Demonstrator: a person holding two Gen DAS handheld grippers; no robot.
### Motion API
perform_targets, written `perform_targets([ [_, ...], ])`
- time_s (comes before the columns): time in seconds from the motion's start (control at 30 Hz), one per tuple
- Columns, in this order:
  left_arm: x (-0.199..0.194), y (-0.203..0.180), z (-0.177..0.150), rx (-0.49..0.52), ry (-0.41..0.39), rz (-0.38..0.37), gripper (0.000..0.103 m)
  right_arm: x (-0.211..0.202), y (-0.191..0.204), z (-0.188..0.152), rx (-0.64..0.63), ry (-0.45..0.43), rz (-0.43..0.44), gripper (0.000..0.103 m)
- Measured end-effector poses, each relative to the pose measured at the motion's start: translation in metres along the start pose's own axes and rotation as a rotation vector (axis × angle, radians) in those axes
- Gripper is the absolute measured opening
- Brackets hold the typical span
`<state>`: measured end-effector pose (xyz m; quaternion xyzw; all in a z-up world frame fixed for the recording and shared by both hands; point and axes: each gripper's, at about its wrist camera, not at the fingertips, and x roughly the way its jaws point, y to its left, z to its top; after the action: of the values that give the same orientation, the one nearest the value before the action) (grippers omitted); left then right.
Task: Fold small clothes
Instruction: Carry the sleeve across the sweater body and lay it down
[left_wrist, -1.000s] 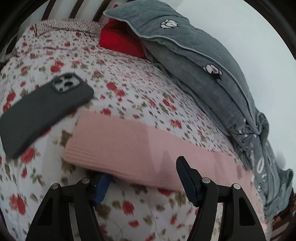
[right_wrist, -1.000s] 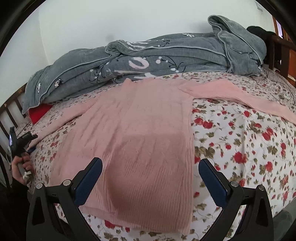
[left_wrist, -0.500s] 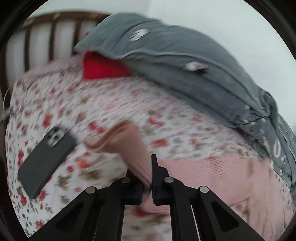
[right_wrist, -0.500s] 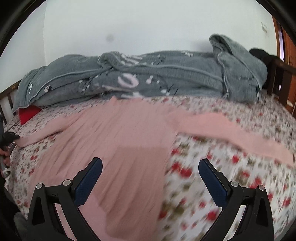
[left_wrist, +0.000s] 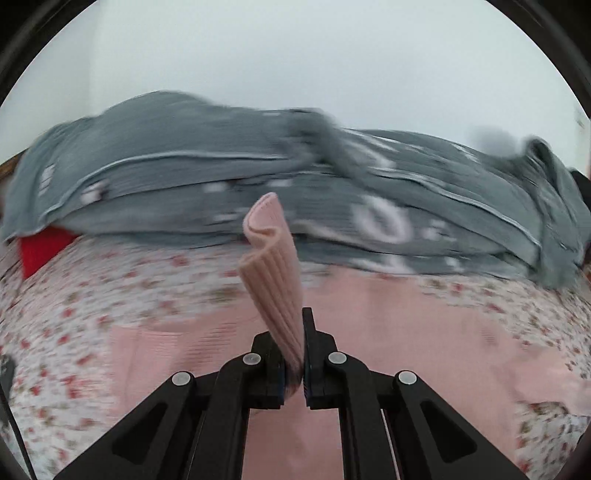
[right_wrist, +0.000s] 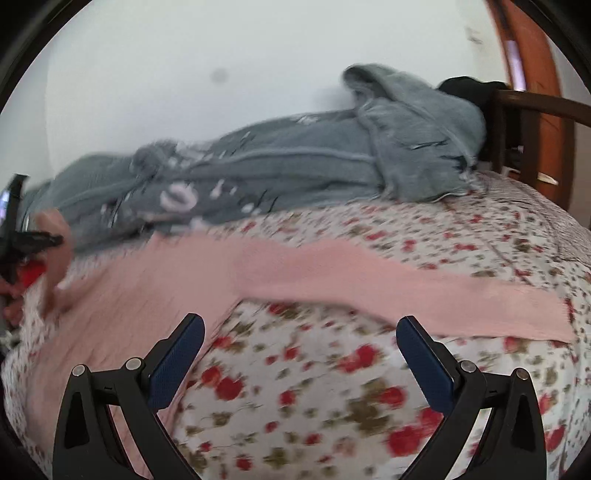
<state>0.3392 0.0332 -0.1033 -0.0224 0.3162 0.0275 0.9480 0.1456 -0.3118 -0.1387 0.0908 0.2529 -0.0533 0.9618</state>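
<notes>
The left gripper (left_wrist: 295, 354) pinches the sweater's (right_wrist: 147, 280) cuff (left_wrist: 271, 258), lifted above the bedspread (right_wrist: 461, 240). The right gripper (right_wrist: 301, 356) gapes wide, empty.

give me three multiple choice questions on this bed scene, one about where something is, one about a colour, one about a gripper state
1. Where does the grey blanket lie?
A. bunched along the wall side of the bed
B. on the floor
C. over the pink sweater

2. What colour is the sweater?
A. green
B. pink
C. white

3. How does the left gripper stand?
A. wide open and empty
B. shut on a sleeve cuff
C. shut on a phone

Answers:
1 A: it is piled against the wall, behind the sweater.
2 B: the knit spread on the floral sheet is pale pink.
3 B: the ribbed sleeve cuff stands up from between its closed fingers, while the right gripper is open.
</notes>
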Motion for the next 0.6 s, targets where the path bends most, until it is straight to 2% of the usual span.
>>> perform_targets([
  [0.13, 0.012, -0.089, -0.010, 0.062, 0.024, -0.113, 0.007, -0.005, -0.023, 0.007, 0.049, -0.005, -0.015, 0.102],
  [0.23, 0.028, -0.146, -0.035, 0.096, 0.090, -0.211, 0.007, -0.010, -0.037, 0.009, 0.083, -0.006, -0.010, 0.102],
  [0.3, 0.041, -0.170, -0.054, 0.128, 0.124, -0.221, 0.007, -0.014, -0.044, 0.011, 0.100, -0.015, -0.008, 0.102],
  [0.4, 0.057, -0.185, -0.079, 0.185, 0.170, -0.231, 0.007, -0.020, -0.053, 0.013, 0.111, -0.025, -0.009, 0.102],
  [0.47, 0.063, -0.178, -0.081, 0.154, 0.212, -0.267, 0.007, -0.022, -0.057, 0.012, 0.120, -0.028, -0.007, 0.102],
  [0.6, 0.063, -0.163, -0.085, 0.079, 0.214, -0.354, 0.010, -0.020, -0.060, 0.013, 0.139, -0.019, 0.001, 0.102],
])
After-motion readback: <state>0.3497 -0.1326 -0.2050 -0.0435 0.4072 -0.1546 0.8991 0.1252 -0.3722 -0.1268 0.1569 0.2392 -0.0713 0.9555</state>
